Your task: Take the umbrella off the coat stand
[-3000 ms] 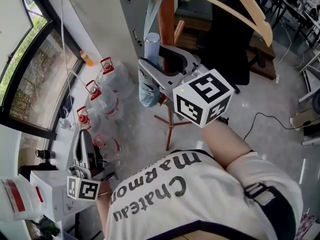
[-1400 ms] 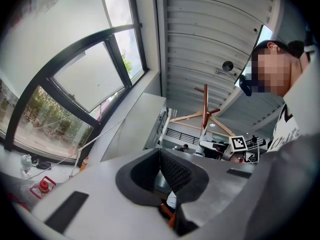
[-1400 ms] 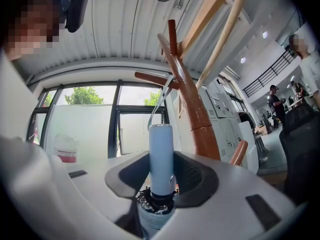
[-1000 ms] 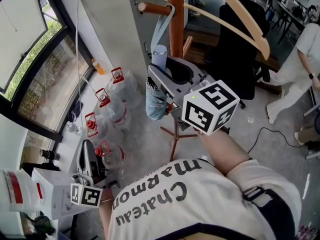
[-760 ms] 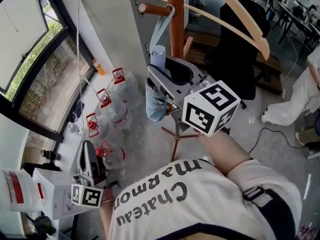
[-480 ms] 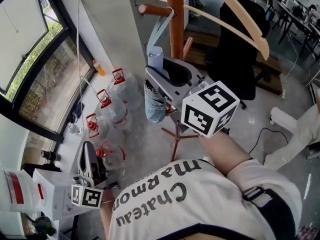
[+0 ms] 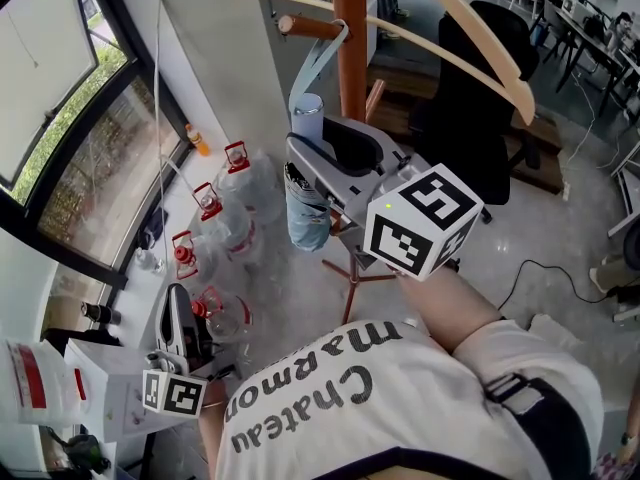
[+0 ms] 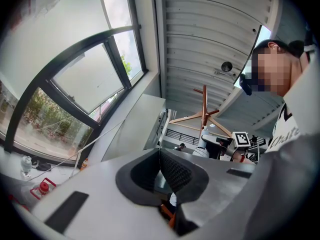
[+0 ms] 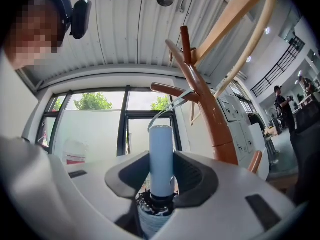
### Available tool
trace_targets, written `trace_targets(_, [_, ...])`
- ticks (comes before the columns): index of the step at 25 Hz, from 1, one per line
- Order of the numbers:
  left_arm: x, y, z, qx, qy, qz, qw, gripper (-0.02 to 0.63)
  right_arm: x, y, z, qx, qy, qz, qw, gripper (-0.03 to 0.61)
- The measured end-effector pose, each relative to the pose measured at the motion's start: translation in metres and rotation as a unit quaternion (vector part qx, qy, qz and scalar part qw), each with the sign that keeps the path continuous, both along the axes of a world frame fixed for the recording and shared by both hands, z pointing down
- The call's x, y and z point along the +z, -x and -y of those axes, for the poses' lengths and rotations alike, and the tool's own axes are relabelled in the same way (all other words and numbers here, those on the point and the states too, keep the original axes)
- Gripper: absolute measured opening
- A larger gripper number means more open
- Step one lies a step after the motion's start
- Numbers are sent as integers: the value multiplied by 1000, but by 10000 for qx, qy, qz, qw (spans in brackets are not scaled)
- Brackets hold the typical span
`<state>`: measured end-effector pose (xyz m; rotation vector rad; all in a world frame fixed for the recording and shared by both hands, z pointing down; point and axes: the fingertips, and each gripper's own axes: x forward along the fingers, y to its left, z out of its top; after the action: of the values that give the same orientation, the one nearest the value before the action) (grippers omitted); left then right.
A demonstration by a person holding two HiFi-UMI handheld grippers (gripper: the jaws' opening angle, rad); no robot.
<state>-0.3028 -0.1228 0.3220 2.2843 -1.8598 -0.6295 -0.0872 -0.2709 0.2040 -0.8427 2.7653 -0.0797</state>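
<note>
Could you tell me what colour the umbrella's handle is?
The cylindrical umbrella handle is pale blue, clearest in the right gripper view.

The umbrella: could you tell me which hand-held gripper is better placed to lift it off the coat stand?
Right. The right hand-held gripper grips the umbrella by its handle, strap over the peg; the left hand-held gripper is low, shut, far off.

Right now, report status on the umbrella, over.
Right tongs shut on umbrella handle. Left tongs shut, empty. Strap looped over coat-stand peg.
</note>
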Motion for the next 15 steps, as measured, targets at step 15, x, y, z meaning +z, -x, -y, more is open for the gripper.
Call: trace_targets(15, [0,15,-4,-47,-24,-49,10000,23,-24,15,-18,-307,-189,198,9992,155])
